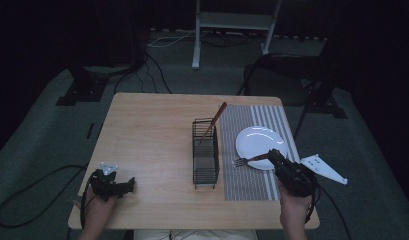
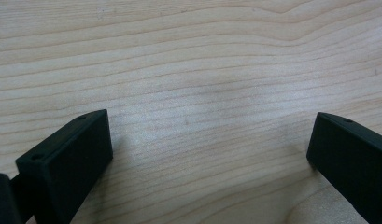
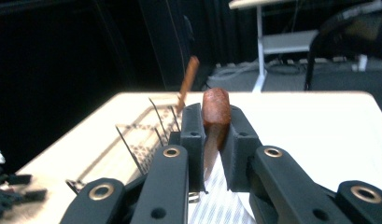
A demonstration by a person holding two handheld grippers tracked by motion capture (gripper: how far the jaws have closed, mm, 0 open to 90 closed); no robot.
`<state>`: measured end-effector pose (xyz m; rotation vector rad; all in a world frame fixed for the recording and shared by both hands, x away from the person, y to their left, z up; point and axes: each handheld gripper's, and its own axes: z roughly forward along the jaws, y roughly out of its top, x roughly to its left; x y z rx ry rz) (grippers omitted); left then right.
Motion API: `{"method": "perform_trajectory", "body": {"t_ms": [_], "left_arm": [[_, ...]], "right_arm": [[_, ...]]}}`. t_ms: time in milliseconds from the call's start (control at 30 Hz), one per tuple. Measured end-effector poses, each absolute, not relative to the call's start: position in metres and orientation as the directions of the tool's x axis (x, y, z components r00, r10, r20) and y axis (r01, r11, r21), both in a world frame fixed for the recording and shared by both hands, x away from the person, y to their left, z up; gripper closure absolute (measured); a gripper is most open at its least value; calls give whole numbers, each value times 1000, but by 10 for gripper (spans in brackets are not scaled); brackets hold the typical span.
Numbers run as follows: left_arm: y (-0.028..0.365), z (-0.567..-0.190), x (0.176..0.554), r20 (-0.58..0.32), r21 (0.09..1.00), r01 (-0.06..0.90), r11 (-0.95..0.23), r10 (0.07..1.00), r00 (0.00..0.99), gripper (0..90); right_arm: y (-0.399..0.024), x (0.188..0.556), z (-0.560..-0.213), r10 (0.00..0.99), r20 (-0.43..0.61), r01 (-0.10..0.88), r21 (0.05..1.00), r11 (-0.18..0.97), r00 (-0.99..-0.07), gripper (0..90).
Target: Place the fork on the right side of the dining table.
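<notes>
The fork [image 1: 248, 160] is clamped by its wooden handle in my right claw [image 1: 273, 155]; in the right gripper view the handle end [image 3: 215, 109] stands up between the two closed jaws. In the high view the tines point left, just over the near-left rim of the white plate [image 1: 262, 137], which sits on the striped placemat [image 1: 252, 187].

Left of the placemat stands the black wire cutlery caddy [image 1: 206, 160]. One wooden-handled utensil [image 1: 214, 120] already leans inside its far compartment. I judge that piece as stowed and the fork as the item in transit: lifted clear of the plate, not yet over the caddy. Remaining work, as I read it: carry the fork to the caddy, lower it in, release.

My left claw [image 1: 128, 184] rests at the near-left corner of the tabletop [image 1: 152, 125], jaws spread wide and gripping nothing, bare wood between them.
</notes>
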<state>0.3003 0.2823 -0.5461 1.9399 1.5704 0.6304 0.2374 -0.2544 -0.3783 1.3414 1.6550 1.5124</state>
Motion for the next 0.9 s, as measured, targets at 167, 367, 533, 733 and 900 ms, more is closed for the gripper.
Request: {"method": "perform_trajectory", "body": {"t_ms": [167, 367, 533, 733, 900], "left_arm": [[282, -546, 300, 13, 680, 715, -158, 979, 204, 0], [282, -546, 300, 12, 680, 716, -157, 979, 203, 0], [282, -546, 300, 12, 680, 716, -157, 979, 203, 0], [282, -546, 300, 12, 680, 716, -157, 979, 203, 0], [282, -546, 300, 13, 681, 716, -158, 979, 204, 0]], "right_arm": [[-261, 238, -402, 902, 264, 380, 917, -124, -343, 806], [-271, 240, -426, 902, 304, 446, 883, -147, -305, 806], [-280, 243, -442, 904, 326, 487, 858, -161, -275, 806], [-296, 246, -451, 884, 386, 511, 833, -210, -265, 796], [-311, 251, -458, 882, 408, 545, 807, -227, -237, 769]]}}
